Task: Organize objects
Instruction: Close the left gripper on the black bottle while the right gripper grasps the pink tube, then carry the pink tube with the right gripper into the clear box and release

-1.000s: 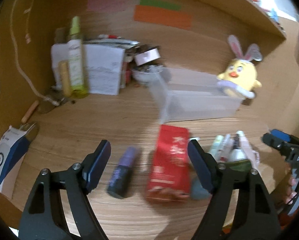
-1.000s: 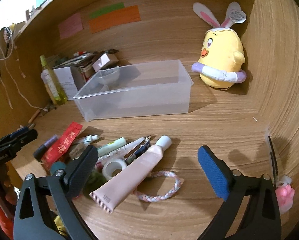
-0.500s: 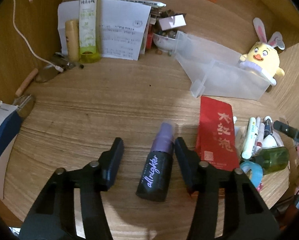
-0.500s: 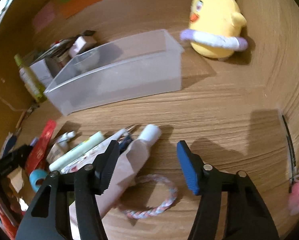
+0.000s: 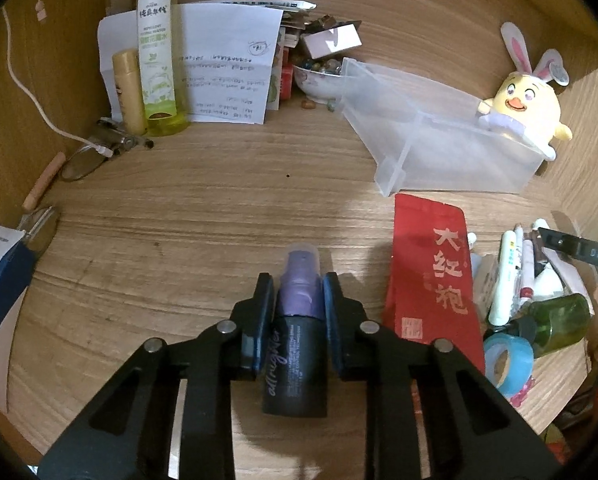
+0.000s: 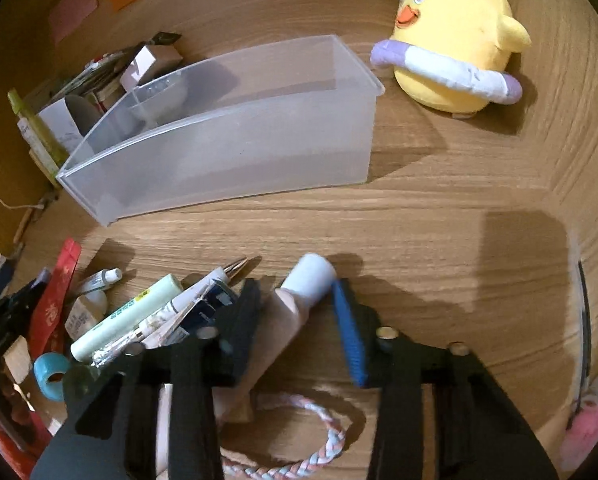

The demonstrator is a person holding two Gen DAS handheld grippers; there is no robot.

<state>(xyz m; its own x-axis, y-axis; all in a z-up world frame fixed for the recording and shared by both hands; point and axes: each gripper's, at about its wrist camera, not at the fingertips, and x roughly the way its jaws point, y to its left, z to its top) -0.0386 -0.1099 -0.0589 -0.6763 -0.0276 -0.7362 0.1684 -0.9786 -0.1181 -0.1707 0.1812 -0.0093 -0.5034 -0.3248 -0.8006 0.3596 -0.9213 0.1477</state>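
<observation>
Left tongs [image 5: 298,294] clenched on the purple neck of a dark spray bottle [image 5: 297,344], lying flat on the wooden table [image 5: 179,220], cap pointing away. Just right of it, a red packet [image 5: 435,280]; beyond, a clear plastic bin [image 5: 439,144] near a yellow chick plush [image 5: 527,108]. Right tongs [image 6: 297,300] straddling a pink cream tube [image 6: 287,312] near its white cap, left pad touching, blue right pad at the cap's edge; cannot tell whether gripping. Braided bracelet [image 6: 323,448] below the tube, pens and a pale green stick [image 6: 127,316] to its left.
</observation>
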